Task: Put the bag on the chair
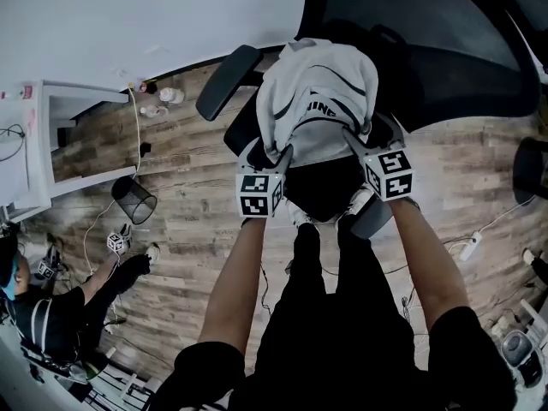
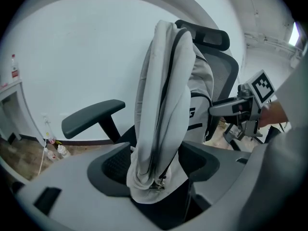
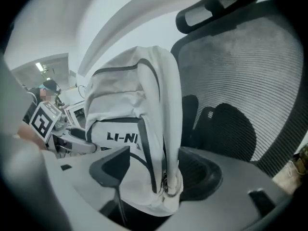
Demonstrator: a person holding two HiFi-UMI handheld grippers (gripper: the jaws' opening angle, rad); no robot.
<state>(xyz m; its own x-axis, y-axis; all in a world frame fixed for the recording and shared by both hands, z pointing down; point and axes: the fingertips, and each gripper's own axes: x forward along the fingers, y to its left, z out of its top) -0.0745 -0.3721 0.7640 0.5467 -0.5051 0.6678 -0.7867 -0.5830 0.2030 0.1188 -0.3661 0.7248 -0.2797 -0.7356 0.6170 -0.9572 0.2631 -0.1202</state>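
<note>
Plainly, the left tool (image 2: 156,170) has its jaws spread as wide as they go. One lower edge of the bag (image 2: 163,95) hangs down between them, and the pads do not pinch the cloth. The right tool (image 3: 154,174) is the same: jaws fully apart, the bag's other lower edge loose between them with a small zip pull dangling at the bottom (neither tool has hold of anything).

From above, the two tools sit side by side at the bag's front corners, the left one at its left and the right one at its right, with the person's bare forearms reaching down to them.

The bag is a pale backpack with dark piping and dark lettering on its front panel. It stands upright on the seat of the chair (image 1: 445,58), with its back against the dark mesh backrest. The black headrest (image 3: 216,8) rises above it, and the left armrest (image 1: 227,80) juts out beside it.

The chair stands on a wood-plank floor (image 1: 197,204) near a white wall (image 1: 128,15). Well off to the left are a black mesh bin (image 1: 134,199) and a white cabinet (image 1: 38,148). Another person (image 1: 43,315), dressed in black, is low down at the lower left.
</note>
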